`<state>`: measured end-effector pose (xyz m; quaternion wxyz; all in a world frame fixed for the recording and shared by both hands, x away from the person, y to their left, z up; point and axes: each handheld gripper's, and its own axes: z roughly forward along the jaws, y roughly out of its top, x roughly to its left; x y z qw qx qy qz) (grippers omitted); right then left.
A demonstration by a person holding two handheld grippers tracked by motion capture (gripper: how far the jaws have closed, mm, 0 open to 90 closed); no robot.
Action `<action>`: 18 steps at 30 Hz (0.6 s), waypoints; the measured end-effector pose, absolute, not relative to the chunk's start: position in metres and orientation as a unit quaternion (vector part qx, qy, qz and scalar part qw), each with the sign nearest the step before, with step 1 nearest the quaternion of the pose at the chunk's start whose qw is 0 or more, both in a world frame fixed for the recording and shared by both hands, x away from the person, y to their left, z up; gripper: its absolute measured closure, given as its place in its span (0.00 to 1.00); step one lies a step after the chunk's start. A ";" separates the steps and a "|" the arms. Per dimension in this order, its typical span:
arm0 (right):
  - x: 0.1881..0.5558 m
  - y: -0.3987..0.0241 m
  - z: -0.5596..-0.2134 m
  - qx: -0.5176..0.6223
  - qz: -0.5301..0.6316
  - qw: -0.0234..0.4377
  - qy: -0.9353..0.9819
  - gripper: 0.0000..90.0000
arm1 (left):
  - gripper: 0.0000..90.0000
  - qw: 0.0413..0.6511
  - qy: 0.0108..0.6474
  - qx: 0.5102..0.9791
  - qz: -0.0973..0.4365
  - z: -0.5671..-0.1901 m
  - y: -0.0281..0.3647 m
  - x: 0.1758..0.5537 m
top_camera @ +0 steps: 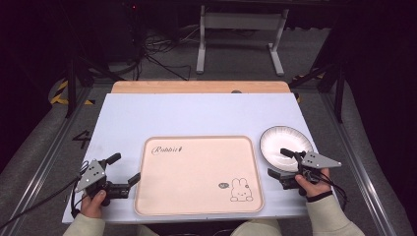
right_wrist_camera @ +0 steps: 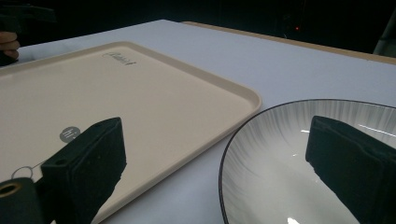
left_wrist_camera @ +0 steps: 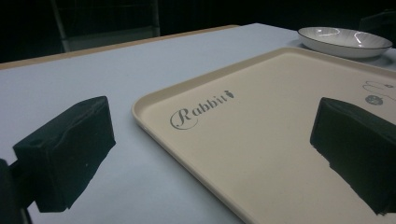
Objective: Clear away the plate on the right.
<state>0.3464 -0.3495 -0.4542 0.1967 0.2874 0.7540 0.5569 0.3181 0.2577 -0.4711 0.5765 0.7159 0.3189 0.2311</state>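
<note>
A cream tray (top_camera: 196,196) printed with a rabbit and the word "Rabbit" lies at the middle front of the white table. To its right rests a white, dark-rimmed plate (top_camera: 285,140). My left gripper (top_camera: 124,168) stands open just left of the tray, empty, with one jaw over the tray's corner. In the left gripper view the gripper (left_wrist_camera: 210,154) straddles the tray's rim (left_wrist_camera: 154,121), and the plate (left_wrist_camera: 343,42) lies far off. My right gripper (top_camera: 279,163) is open at the plate's near edge. In the right gripper view the gripper (right_wrist_camera: 222,168) has one jaw over the plate (right_wrist_camera: 275,154) and the other by the tray (right_wrist_camera: 116,88).
The white table top (top_camera: 196,113) ends in a wooden strip (top_camera: 196,87) at the back. A white frame (top_camera: 241,29) and cables (top_camera: 157,49) sit on the floor beyond. The person's other hand (right_wrist_camera: 9,44) shows far left in the right gripper view.
</note>
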 end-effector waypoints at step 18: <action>0.348 -0.350 -0.454 0.285 0.557 0.184 0.758 0.05 | 0.00 0.576 0.317 0.717 0.232 -0.471 0.258 0.318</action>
